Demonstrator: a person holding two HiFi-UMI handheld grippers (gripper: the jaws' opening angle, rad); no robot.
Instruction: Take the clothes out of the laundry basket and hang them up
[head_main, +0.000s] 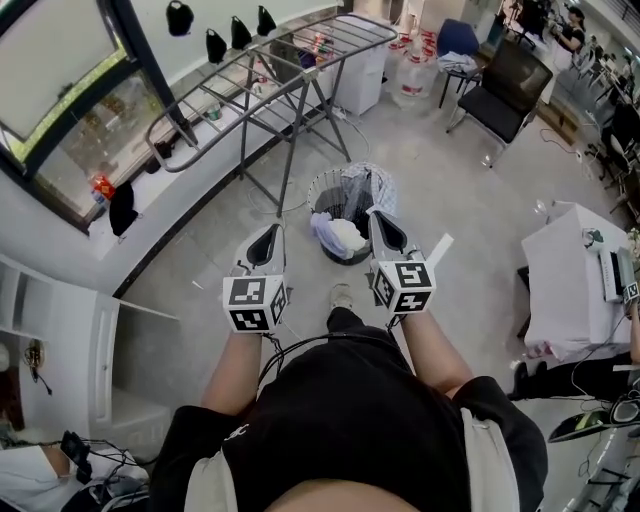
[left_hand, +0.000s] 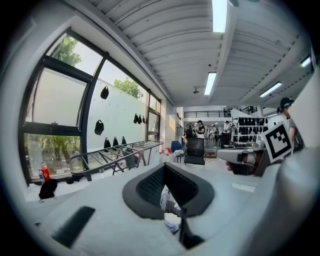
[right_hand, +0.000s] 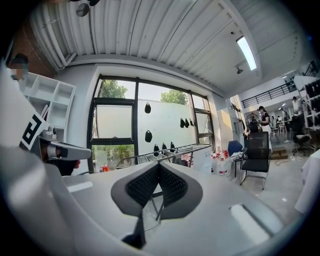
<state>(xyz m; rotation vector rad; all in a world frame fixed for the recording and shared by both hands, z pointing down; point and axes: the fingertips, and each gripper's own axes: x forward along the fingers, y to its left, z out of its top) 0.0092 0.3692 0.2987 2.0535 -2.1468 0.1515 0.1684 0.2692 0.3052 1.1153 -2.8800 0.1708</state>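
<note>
the metal drying rack (head_main: 270, 85) is standing along the window ledge. the wire laundry basket (head_main: 314, 195) is sitting on the floor just beside the rack's legs, and the clothes (head_main: 340, 238) are lying heaped inside it. the left gripper (head_main: 268, 238) and right gripper (head_main: 382, 225) are hovering near the basket, each with jaws pressed together on nothing.

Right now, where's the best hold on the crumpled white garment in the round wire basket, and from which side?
Probably its bunched top fold, from straight above: the crumpled white garment lies heaped at the near side of the round wire basket, whose wall shuts off every side approach. The right gripper is shut; open it first.
</note>
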